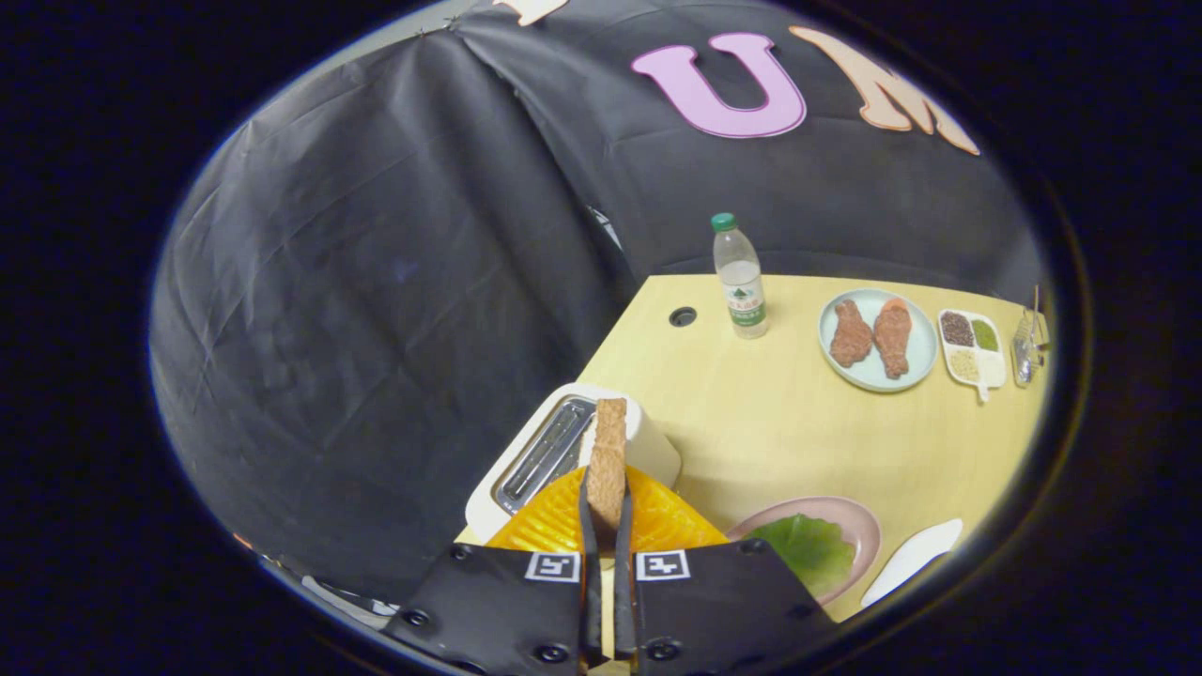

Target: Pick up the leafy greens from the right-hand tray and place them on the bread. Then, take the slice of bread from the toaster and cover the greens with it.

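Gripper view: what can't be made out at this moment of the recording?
- The bread under the leafy greens on the pink plate: covered by the leaf.
- The lower end of the bread slice that the gripper is shut on: hidden between the fingers.
- The toaster's front: behind the orange finger parts.
- The white tray: cut off by the view's rim.
- The divided dish's contents: too small to identify.

The gripper (pixel 606 526) is holding 1 slice of bread (pixel 608 460) edge-on between its 2 fingers, above the toaster (pixel 540 451). The leafy greens (pixel 803 549) are lying on a plate (pixel 859 526) just right of the fingers, with a tray (pixel 911 561) beside it. Beyond them, a bottle (pixel 740 277) is standing left of a plate with 2 drumsticks (pixel 871 336), and a compartment dish (pixel 972 347) is sitting further right on the table (pixel 770 422).
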A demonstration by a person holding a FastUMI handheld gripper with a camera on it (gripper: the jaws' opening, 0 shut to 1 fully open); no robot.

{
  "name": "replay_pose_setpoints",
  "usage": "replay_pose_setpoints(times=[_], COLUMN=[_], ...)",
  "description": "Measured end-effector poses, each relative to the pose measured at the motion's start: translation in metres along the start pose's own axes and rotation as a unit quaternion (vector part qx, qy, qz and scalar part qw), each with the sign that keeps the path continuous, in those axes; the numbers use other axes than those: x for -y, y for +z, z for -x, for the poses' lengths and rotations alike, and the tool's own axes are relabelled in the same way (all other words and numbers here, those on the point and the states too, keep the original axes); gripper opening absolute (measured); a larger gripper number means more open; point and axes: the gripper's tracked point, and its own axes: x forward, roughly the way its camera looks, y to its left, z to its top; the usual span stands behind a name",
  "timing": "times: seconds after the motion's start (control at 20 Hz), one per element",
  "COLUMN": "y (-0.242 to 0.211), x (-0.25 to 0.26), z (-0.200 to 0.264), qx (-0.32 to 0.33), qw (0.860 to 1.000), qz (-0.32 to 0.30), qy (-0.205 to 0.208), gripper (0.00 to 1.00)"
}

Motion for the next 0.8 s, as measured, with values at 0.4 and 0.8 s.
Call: replay_pose_setpoints(times=[0.4, 0.8], y=[-0.036, -0.072], x=[0.061, 0.115], z=[0.008, 0.017], qx=[-0.024, -0.048], qw=[0.998, 0.992], qz=[-0.035, -0.091], qy=[-0.042, -0.075], gripper=[0.08, 0.08])
